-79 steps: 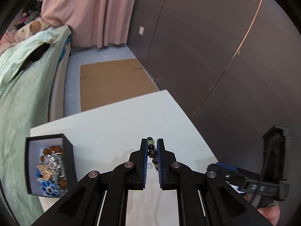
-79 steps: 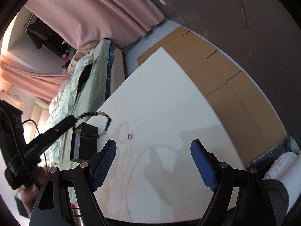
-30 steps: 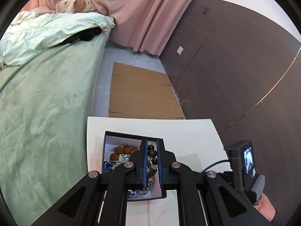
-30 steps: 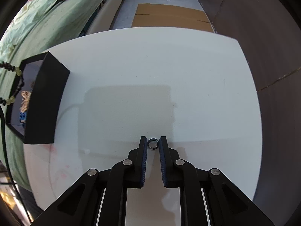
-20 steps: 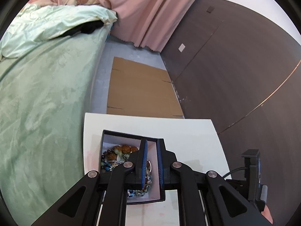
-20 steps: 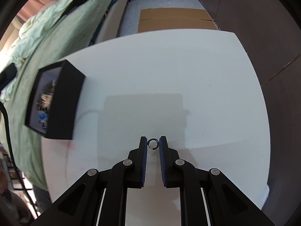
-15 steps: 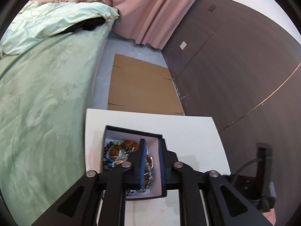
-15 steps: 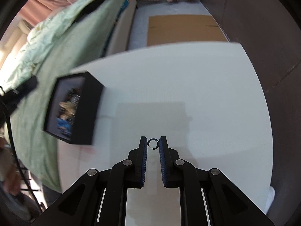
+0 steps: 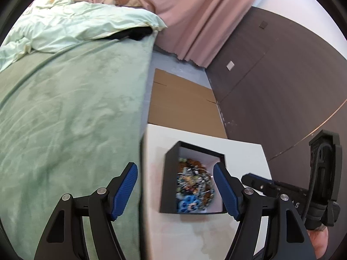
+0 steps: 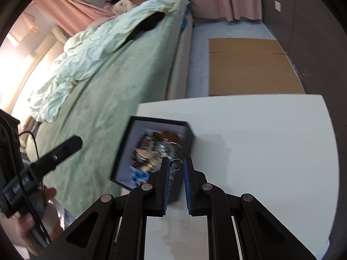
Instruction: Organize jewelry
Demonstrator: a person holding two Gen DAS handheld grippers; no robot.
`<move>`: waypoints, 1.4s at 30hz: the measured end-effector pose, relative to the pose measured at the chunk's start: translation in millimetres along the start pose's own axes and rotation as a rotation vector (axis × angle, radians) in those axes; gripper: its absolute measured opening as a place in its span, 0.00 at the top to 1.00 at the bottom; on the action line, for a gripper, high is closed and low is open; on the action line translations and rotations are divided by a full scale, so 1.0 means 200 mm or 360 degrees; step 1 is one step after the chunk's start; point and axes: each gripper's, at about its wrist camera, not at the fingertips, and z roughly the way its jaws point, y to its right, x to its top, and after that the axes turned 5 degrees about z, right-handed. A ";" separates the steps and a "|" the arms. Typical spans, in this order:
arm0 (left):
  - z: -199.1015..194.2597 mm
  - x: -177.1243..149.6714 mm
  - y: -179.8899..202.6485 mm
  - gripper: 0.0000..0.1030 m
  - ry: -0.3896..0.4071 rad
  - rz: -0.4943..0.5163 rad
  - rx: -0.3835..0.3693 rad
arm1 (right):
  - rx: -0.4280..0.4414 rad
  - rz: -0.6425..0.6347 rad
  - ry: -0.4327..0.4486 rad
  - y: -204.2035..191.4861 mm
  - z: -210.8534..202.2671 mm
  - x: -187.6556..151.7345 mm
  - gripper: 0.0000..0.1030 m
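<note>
A bed (image 9: 65,112) under a green cover fills the left of both views, with a pale crumpled duvet (image 10: 86,49) heaped toward its far end and pink curtains (image 9: 190,17) hanging behind. A dark panelled wall (image 9: 271,82) runs along the right, and a flattened sheet of cardboard (image 10: 249,65) lies on the grey floor between the bed and that wall. Nearer the cameras stands the white table (image 10: 271,140), its left edge just beside the bed. On the table, close to that left edge, sits an open black box (image 9: 169,177) with a white lining, heaped with tangled jewelry (image 9: 195,186): brown beads, silvery chain and a blue flower-shaped piece, blurred in the right wrist view. The left gripper (image 9: 175,189) hangs over the box with its jaws spread wide and nothing between its blue pads (image 9: 125,186); one pad shows over the bed's edge, the other over the box's right wall. The right gripper (image 10: 175,165) is drawn in narrow, pinching a small metal ring (image 10: 176,165) between its fingertips. The ring is held in the air over the near right corner of the box, off the table.
</note>
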 end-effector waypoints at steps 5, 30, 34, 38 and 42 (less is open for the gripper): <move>-0.02 -0.04 -0.09 0.29 -0.0031 -0.0044 0.0069 | 0.0103 0.0021 -0.0022 -0.06 0.10 -0.02 0.86; -0.17 -0.09 0.23 0.16 0.0049 0.0105 0.0037 | 0.0081 0.0178 0.0217 0.22 -0.32 -0.19 0.16; -0.24 -0.13 0.33 0.02 0.0088 0.0118 0.0026 | 0.0053 0.0177 0.0292 0.25 -0.44 -0.26 0.01; -0.29 -0.18 0.42 0.01 0.0100 0.0162 0.0019 | 0.0049 0.0194 0.0339 0.31 -0.56 -0.34 0.01; -0.36 -0.24 0.51 0.00 0.0120 0.0210 -0.0010 | 0.0056 0.0206 0.0412 0.33 -0.67 -0.41 0.00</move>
